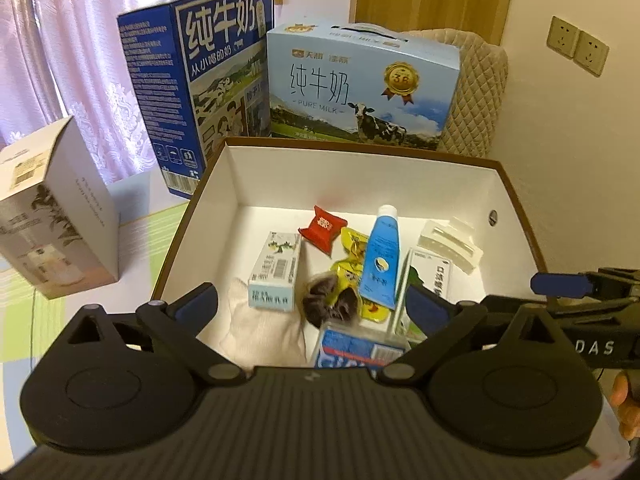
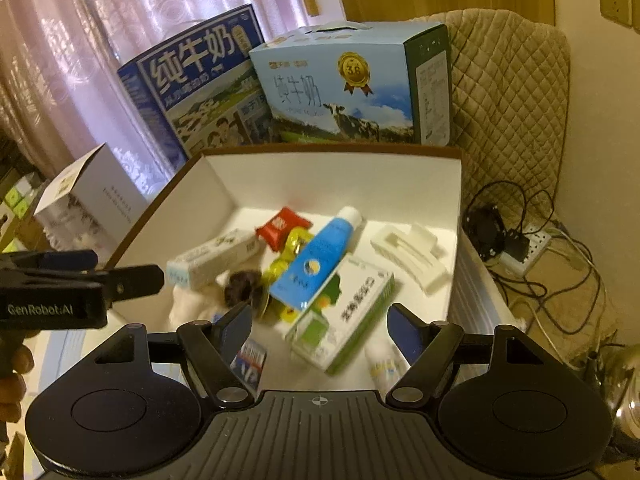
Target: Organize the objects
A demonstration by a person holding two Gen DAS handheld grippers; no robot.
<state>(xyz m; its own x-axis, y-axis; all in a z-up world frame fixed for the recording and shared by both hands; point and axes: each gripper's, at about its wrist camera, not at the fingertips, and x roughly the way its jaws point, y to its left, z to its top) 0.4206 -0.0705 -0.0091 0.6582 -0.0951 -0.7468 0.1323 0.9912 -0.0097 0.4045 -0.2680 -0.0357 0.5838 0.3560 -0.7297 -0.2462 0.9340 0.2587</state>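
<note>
An open white box with a brown rim (image 1: 516,196) (image 2: 456,200) holds the small items. Inside lie a blue tube (image 1: 382,256) (image 2: 316,264), a red candy packet (image 1: 322,230) (image 2: 282,226), yellow packets (image 1: 352,268), a small white carton (image 1: 276,272) (image 2: 216,258), a green-and-white medicine box (image 2: 344,324), a white plastic clip (image 1: 450,246) (image 2: 412,256), a dark scrunchie (image 1: 330,300) (image 2: 240,286) and a white cloth (image 1: 260,332). My left gripper (image 1: 312,304) hangs open over the box's near-left part. Over the near side, my right gripper (image 2: 320,324) is open and holds nothing.
Two milk cartons, dark blue (image 1: 200,80) and light blue (image 1: 360,84), stand behind the box. A white appliance box (image 1: 56,208) sits to the left. A quilted cover (image 2: 508,112) and a power strip with cables (image 2: 528,248) are on the right.
</note>
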